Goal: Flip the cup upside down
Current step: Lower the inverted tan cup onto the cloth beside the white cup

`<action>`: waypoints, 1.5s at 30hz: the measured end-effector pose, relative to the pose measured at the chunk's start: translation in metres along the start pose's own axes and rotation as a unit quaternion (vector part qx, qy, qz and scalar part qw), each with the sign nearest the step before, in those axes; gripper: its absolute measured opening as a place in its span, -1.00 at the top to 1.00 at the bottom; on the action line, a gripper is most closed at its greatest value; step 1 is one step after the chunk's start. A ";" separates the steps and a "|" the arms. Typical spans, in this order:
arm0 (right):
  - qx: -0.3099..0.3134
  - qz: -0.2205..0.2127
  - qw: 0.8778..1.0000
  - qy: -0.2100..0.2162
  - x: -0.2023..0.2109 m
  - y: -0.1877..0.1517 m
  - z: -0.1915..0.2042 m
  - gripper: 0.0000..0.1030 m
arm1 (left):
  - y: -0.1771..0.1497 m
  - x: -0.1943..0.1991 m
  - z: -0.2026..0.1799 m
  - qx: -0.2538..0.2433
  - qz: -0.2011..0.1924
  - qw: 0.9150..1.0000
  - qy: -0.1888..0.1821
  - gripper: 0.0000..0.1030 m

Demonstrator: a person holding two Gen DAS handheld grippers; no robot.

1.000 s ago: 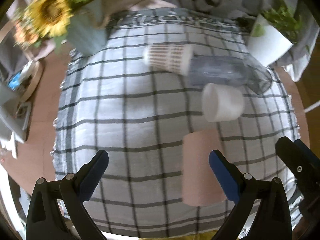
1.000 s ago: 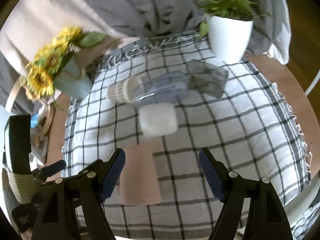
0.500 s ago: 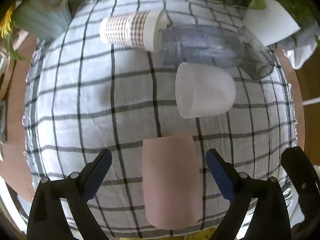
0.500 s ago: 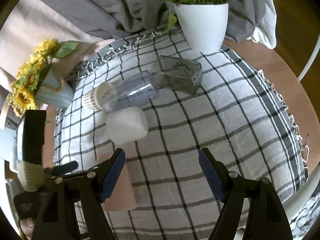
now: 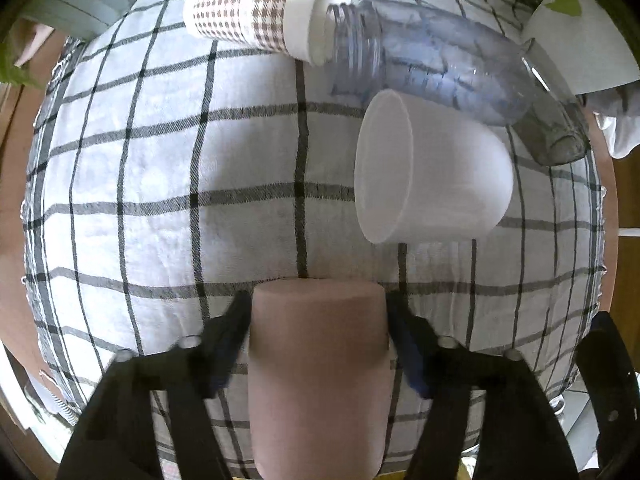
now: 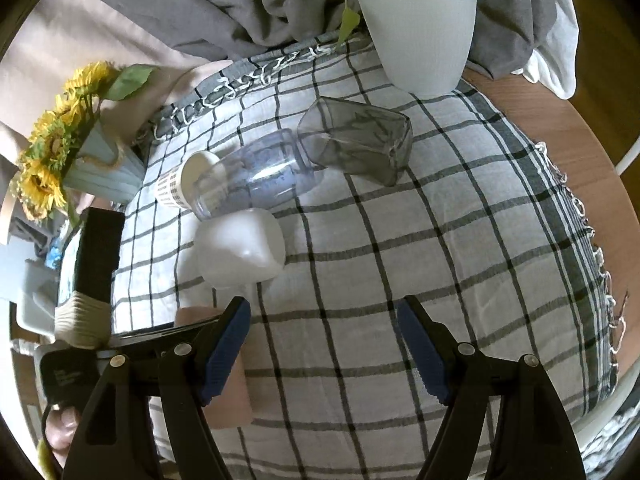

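Note:
A pink cup (image 5: 318,376) lies on its side on the checked cloth (image 5: 160,184) at the near edge. My left gripper (image 5: 318,332) has closed around it, one blue finger against each side. In the right wrist view part of the pink cup (image 6: 236,388) shows behind my left finger. My right gripper (image 6: 324,348) is open and empty above the cloth (image 6: 460,216). A white cup (image 5: 432,176), a checked paper cup (image 5: 264,12), a clear bottle (image 5: 424,60) and a grey glass (image 6: 356,140) also lie on their sides.
A white plant pot (image 6: 420,36) stands at the back right, a sunflower vase (image 6: 96,168) at the back left. The wooden table rim (image 6: 576,148) shows to the right. Grey fabric lies behind the table.
My left gripper has moved forward and down onto the pink cup and its fingers have closed against its sides. My right gripper has stayed open and shifted slightly.

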State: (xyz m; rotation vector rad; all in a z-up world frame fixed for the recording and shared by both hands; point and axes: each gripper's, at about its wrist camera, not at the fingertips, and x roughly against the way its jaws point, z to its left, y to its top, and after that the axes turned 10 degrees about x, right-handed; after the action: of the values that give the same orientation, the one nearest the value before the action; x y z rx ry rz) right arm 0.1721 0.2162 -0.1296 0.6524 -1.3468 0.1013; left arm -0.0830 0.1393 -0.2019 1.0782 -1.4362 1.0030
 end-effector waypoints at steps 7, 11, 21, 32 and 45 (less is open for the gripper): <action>0.014 0.000 1.000 0.010 0.002 0.000 -0.002 -0.47 | -0.016 0.019 0.006 0.014 -0.027 1.000 -0.005 -0.22; 0.023 -0.006 1.000 0.019 0.010 -0.001 0.000 -0.47 | -0.030 0.042 0.010 0.013 -0.052 0.999 -0.011 -0.22; 0.037 -0.031 0.998 0.036 0.033 0.001 0.004 -0.47 | -0.061 0.084 0.023 -0.001 -0.099 0.995 -0.029 -0.20; 0.043 -0.044 0.997 0.037 0.037 0.007 0.009 -0.47 | -0.051 0.082 0.015 -0.008 -0.096 0.995 -0.034 -0.17; 0.029 -0.046 0.998 0.029 0.035 0.011 0.002 -0.47 | -0.034 0.076 -0.002 -0.035 -0.087 0.995 -0.022 -0.17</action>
State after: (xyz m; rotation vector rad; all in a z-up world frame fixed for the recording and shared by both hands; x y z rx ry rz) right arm 0.1739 0.2139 -0.0934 0.7535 -1.2605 0.0842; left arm -0.0541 0.1244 -0.1251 1.1598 -1.3769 0.8041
